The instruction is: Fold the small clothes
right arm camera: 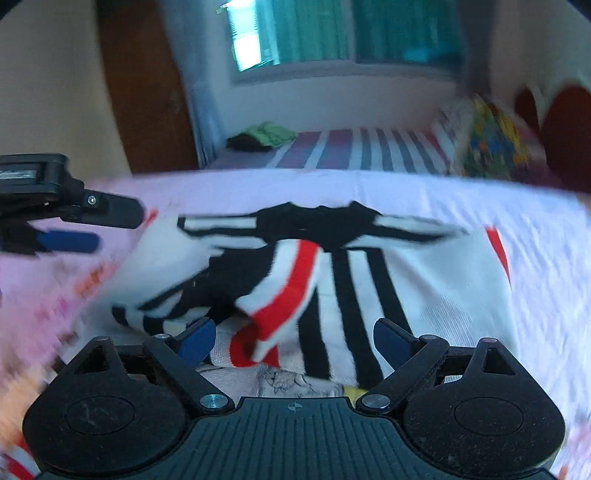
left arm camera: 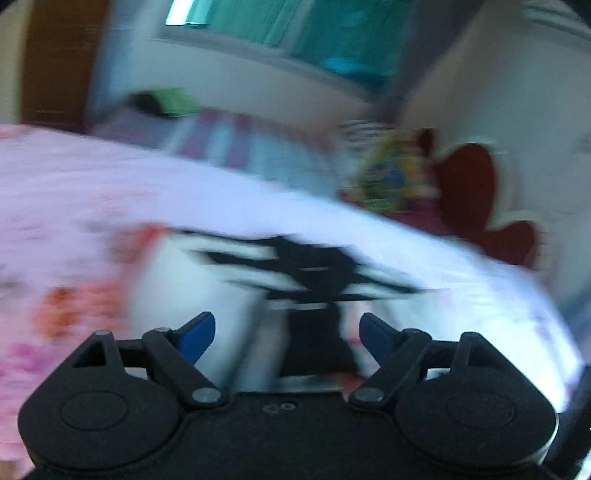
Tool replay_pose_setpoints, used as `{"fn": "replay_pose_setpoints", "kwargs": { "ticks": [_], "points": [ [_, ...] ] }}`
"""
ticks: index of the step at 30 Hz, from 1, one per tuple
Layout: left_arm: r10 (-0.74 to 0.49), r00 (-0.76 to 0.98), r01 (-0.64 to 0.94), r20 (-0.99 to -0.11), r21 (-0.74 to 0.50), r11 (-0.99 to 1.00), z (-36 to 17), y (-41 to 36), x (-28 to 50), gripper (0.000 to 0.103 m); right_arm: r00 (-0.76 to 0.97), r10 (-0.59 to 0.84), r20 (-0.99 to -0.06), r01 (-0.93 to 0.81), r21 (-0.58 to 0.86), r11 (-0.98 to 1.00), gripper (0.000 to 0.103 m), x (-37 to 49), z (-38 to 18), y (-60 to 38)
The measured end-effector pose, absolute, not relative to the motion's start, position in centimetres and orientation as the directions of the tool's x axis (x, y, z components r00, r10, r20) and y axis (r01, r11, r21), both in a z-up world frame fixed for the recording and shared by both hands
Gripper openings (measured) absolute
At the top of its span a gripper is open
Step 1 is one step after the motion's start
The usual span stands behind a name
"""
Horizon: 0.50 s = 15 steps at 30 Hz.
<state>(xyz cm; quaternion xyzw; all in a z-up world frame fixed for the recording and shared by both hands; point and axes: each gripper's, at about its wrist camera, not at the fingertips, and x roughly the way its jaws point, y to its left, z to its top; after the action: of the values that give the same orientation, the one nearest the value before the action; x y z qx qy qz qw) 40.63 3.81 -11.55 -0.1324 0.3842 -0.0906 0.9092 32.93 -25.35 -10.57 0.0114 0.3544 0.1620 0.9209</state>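
A small white shirt point(right arm camera: 424, 280) with black stripes and red trim lies on a pink bed sheet point(right arm camera: 546, 258). One sleeve with a red band point(right arm camera: 284, 295) is folded over its middle. My right gripper point(right arm camera: 293, 341) hovers open just in front of the shirt's near edge, with nothing between its blue pads. My left gripper point(right arm camera: 118, 227) shows at the left of the right wrist view, beside the shirt's left side, jaws apart. In the blurred left wrist view the left gripper point(left arm camera: 288, 336) is open over the shirt point(left arm camera: 207, 288), and nothing is gripped.
Beyond the pink sheet lies a striped bedspread point(right arm camera: 369, 151) with a green and black cloth point(right arm camera: 266, 136) on it. A colourful pillow point(right arm camera: 491, 140) and red cushions point(right arm camera: 569, 122) sit at the right. A wooden door point(right arm camera: 144, 92) and a curtained window point(right arm camera: 332, 33) stand behind.
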Motion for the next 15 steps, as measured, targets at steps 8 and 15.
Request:
{"fn": "replay_pose_setpoints", "kwargs": {
  "ticks": [8,15],
  "points": [
    [-0.119,0.618,-0.088,-0.777,-0.219,0.972,-18.2,6.9,41.7,0.069,0.71,0.275,-0.649,-0.259,0.123,0.958,0.011,35.3,-11.6,-22.7],
    [-0.121,0.625,-0.078,-0.771,-0.216,0.973,-17.9,7.0,41.4,0.076,0.768,0.22,-0.602,-0.069,0.264,0.962,0.011,36.4,-9.2,-29.5]
  ]
}}
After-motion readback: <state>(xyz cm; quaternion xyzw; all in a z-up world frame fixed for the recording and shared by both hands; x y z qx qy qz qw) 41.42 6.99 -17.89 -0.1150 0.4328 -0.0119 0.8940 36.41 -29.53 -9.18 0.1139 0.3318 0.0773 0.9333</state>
